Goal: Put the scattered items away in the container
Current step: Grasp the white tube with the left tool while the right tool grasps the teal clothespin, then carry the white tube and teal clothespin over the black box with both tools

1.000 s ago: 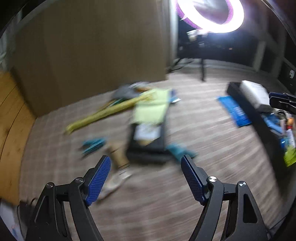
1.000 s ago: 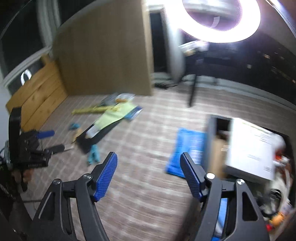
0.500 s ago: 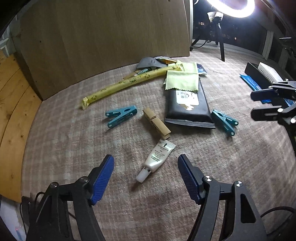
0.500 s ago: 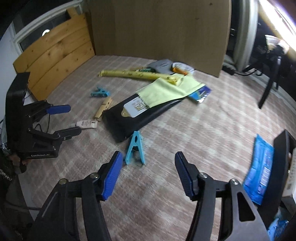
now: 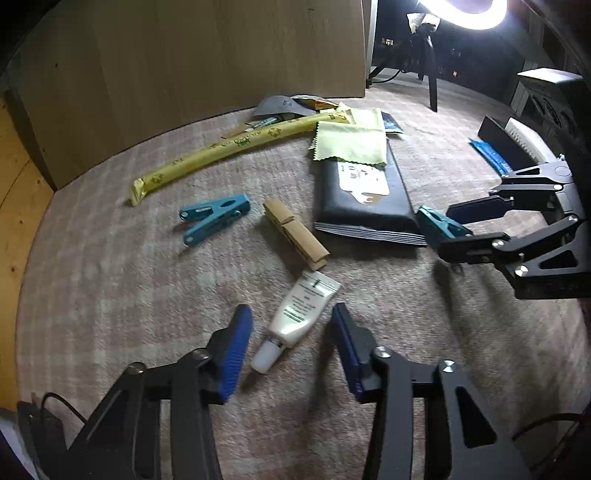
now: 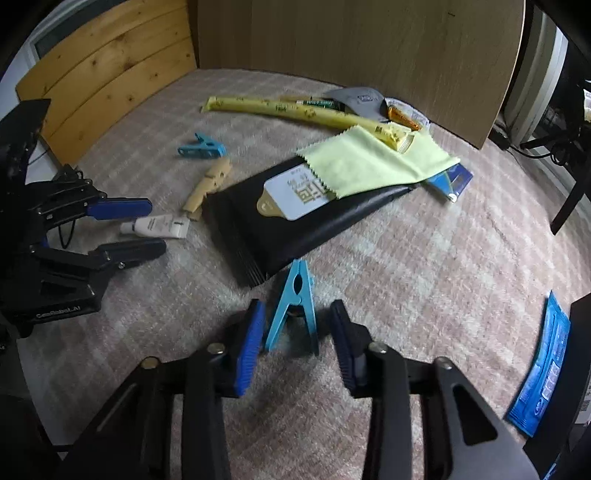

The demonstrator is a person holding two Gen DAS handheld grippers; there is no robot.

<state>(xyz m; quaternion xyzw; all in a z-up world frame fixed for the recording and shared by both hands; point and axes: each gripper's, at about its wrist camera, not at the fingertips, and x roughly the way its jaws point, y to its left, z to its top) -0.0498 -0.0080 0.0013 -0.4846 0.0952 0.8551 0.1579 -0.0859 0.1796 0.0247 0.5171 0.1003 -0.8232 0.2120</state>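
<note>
Both pairs of fingers stand spread: your left gripper (image 5: 291, 338) straddles the small white squeeze tube (image 5: 301, 312) on the carpet, your right gripper (image 6: 297, 330) the blue plastic clothespin (image 6: 291, 304), each lined up to pinch.

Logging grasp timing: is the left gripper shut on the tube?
No, open: left gripper straddles the white tube with gaps both sides.

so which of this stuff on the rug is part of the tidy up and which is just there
Part of the job:
white tube, between the left gripper fingers
blue clip, between the right gripper fingers
second blue clip
wooden peg
black pack
yellow cloth
long yellow packet

Just there:
wooden board
ring light
</note>
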